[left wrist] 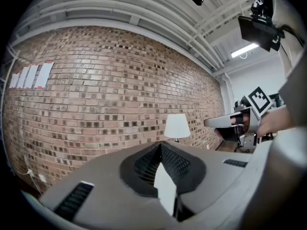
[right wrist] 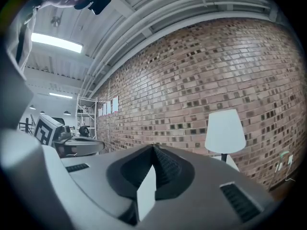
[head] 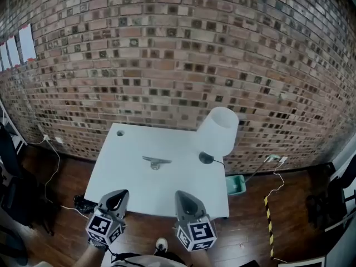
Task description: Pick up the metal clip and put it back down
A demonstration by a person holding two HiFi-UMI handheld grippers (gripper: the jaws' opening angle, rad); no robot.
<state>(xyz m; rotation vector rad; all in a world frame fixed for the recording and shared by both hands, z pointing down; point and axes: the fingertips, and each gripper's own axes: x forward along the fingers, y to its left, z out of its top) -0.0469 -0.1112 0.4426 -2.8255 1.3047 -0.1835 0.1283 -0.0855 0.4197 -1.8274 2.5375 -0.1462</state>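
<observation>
Hovering at the table's (head: 133,189) near edge, the left gripper (head: 118,196) and right gripper (head: 184,197) had jaws pressed together, holding nothing; the clip (head: 157,162) lay mid-table.

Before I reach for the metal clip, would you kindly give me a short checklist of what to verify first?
1. Metal clip lies alone near the middle of the white table: ok.
2. Left gripper empty: ok, jaws together with nothing between them.
3. Right gripper empty: ok, but its jaws are together too.
4. Jaws open for the pick: not ok, on either gripper.
5. Way to the clip free: ok, only bare table lies between the grippers and the clip.
6. Lamp apart from the clip: ok, it stands to the clip's right.
</observation>
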